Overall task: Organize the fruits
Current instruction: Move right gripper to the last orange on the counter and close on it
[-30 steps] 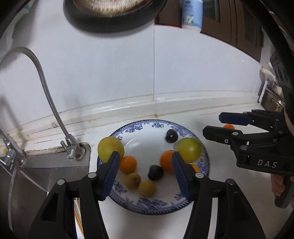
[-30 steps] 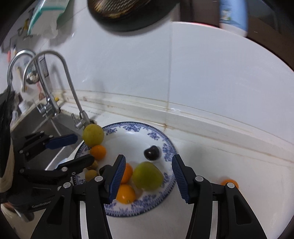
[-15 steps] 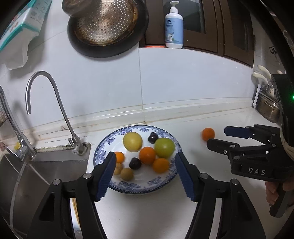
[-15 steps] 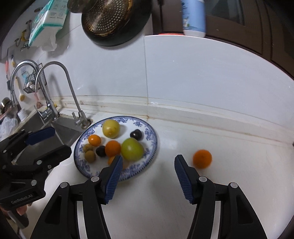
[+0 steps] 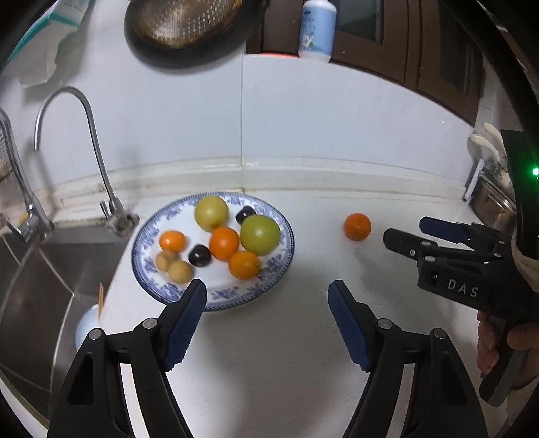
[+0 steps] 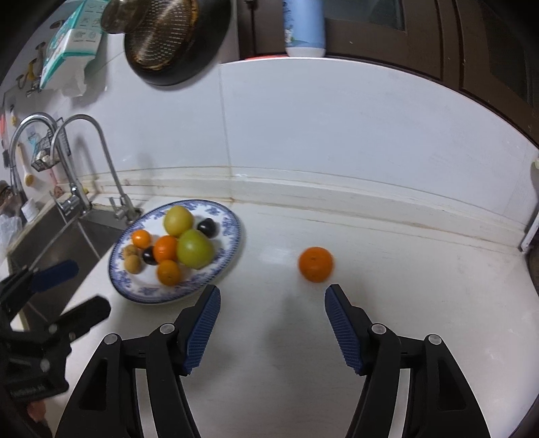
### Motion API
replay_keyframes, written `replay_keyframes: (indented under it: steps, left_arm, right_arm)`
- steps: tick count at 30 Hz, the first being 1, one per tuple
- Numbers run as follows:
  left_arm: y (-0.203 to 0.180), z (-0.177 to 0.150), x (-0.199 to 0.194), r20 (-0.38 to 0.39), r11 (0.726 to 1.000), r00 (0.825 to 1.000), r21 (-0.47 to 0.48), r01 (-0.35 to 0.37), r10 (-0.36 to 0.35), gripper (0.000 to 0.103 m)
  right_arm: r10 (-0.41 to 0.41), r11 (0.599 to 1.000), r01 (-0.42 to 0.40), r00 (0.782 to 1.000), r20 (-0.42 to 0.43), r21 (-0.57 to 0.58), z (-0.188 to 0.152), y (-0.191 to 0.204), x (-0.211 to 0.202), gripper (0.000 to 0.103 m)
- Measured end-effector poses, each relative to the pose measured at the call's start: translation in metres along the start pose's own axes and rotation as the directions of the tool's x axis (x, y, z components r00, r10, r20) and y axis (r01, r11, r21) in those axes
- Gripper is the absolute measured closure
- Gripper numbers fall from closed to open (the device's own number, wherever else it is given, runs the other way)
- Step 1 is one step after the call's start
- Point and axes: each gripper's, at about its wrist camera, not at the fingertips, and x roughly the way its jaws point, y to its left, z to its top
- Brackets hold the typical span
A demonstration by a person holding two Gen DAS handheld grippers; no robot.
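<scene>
A blue-and-white plate (image 5: 279, 266) (image 6: 232, 249) holds several fruits: a yellow one (image 5: 211, 213), a green one (image 5: 260, 234), oranges (image 5: 223, 243), dark plums (image 5: 199, 255) and small brown fruits (image 5: 180, 271). One loose orange (image 5: 357, 226) (image 6: 315, 263) lies on the white counter right of the plate. My left gripper (image 5: 266, 296) is open and empty, in front of the plate. My right gripper (image 6: 271, 300) is open and empty, just in front of the loose orange; it also shows in the left wrist view (image 5: 407, 232).
A steel sink (image 5: 30, 276) with a curved tap (image 5: 101, 175) lies left of the plate. A small white cup (image 5: 86, 325) sits by the sink edge. A pan with a strainer (image 6: 168, 37) and a soap bottle (image 6: 305, 27) are on the back wall. A metal container (image 5: 492, 198) stands far right.
Both grippers have pulled back from the plate, so the whole plate and the loose orange now show. The right gripper has swung right toward the loose orange.
</scene>
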Motion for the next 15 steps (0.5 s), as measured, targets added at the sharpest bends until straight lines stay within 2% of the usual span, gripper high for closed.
replay_keyframes:
  steps: [7,15]
  left_arm:
    - [-0.015,0.002,0.024,-0.025,0.997,0.998,-0.043,-0.066,0.065,0.029]
    - [-0.029,0.019,0.049,-0.040,0.990,0.991,-0.052,-0.129,0.127,0.029]
  right_arm:
    - [-0.020,1.000,0.020,0.999,-0.028,-0.015,0.001,-0.025,0.023,0.038]
    - [0.018,1.000,-0.019,0.998,-0.061,-0.021,0.008,-0.041,0.055,0.038]
